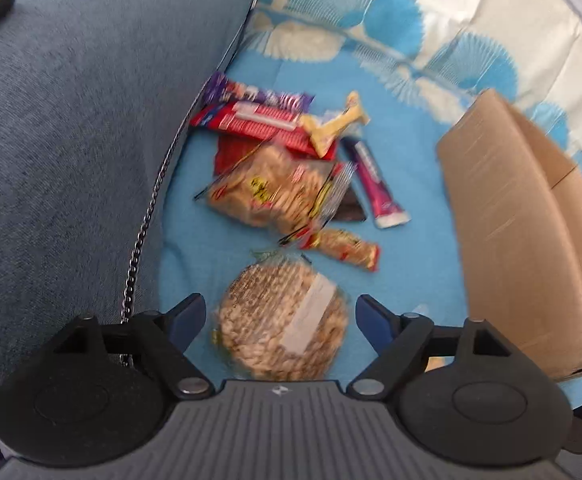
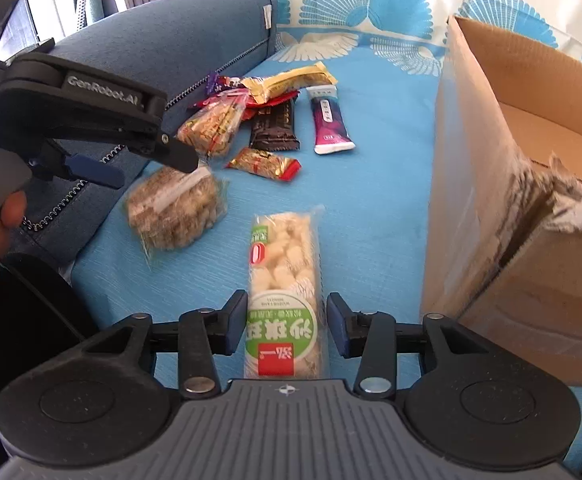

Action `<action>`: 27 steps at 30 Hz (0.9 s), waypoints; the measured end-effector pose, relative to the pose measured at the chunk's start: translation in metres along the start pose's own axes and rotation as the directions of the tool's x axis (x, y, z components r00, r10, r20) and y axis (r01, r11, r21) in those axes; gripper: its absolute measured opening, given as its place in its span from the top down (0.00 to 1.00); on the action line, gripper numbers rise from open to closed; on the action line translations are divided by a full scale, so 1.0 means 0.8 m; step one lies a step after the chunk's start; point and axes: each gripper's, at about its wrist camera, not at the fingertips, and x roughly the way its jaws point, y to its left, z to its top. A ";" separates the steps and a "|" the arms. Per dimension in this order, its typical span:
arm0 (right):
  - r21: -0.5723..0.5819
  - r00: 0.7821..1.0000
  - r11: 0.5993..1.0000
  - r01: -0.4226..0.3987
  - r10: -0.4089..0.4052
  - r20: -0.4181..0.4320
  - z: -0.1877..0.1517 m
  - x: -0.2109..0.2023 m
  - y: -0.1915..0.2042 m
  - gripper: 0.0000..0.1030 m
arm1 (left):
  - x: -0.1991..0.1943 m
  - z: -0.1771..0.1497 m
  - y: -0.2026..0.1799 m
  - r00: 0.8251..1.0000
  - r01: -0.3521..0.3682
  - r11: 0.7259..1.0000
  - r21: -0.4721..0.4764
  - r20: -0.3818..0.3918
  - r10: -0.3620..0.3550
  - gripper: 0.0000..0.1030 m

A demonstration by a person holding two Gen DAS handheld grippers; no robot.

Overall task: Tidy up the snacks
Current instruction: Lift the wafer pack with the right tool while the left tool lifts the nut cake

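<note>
Blue bedspread w/ fan print covers the whole surface; grey-blue cushion along the left, zip chain on its edge, curtains far left in the right-wrist view only. Cardboard box stands on the right, open top; only the right-wrist view shows inside it, plus a torn near corner. Left-wrist view is blurred, labels unreadable. Snack pile lies far-centre: red, purple, yellow and dark wrappers overlapping, so edges are hard to sort. Round rice-cake pack lies nearer, by the cushion, between the left gripper fingers; that claw is released, jaws wide and clear of the pack on both sides. Right-wrist view shows that gripper from the side, a hand on its handle cut off at the left edge. Long puffed-snack pack w/ green label, seen in the right-wrist view only, lies near-centre between the right gripper fingers; jaws apart, small gaps each side, not clenched on it.
</note>
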 end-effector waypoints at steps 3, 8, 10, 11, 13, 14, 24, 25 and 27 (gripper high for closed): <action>0.002 1.000 1.000 -0.006 0.006 -0.007 0.000 0.003 -0.003 0.56 | 0.013 0.003 -0.002 0.999 -0.003 1.000 0.015 -0.053 0.004 0.12; 0.013 1.000 1.000 -0.018 0.019 -0.016 -0.001 0.007 -0.004 0.55 | 0.022 0.000 -0.016 0.998 -0.008 0.997 0.072 -0.067 0.013 0.09; 0.004 1.000 1.000 -0.015 0.015 -0.020 -0.001 0.009 -0.001 0.54 | 0.028 -0.001 -0.022 0.997 -0.019 0.995 0.098 -0.074 0.026 0.09; 0.000 1.000 1.000 -0.011 0.011 -0.019 -0.001 0.011 0.000 0.54 | 0.031 -0.002 -0.025 0.996 -0.023 0.994 0.110 -0.080 0.032 0.09; -0.001 1.000 1.000 -0.007 0.007 -0.019 -0.001 0.013 0.001 0.54 | 0.036 -0.003 -0.028 0.995 -0.021 0.991 0.131 -0.095 0.033 0.09; -0.001 1.000 1.000 -0.005 0.005 -0.019 -0.001 0.013 0.001 0.54 | 0.039 -0.003 -0.030 0.994 -0.018 0.990 0.139 -0.108 0.033 0.09; -0.007 1.000 1.000 0.008 -0.008 -0.005 -0.001 0.013 0.002 0.54 | 0.049 -0.004 -0.033 0.989 -0.016 0.986 0.168 -0.142 0.040 0.09; -0.006 1.000 1.000 0.009 -0.009 -0.004 -0.002 0.013 0.002 0.54 | 0.049 -0.004 -0.034 0.989 -0.017 0.985 0.171 -0.143 0.042 0.09; -0.003 1.000 1.000 0.010 -0.010 -0.004 -0.002 0.012 0.001 0.54 | 0.050 -0.004 -0.034 0.989 -0.016 0.985 0.173 -0.144 0.041 0.09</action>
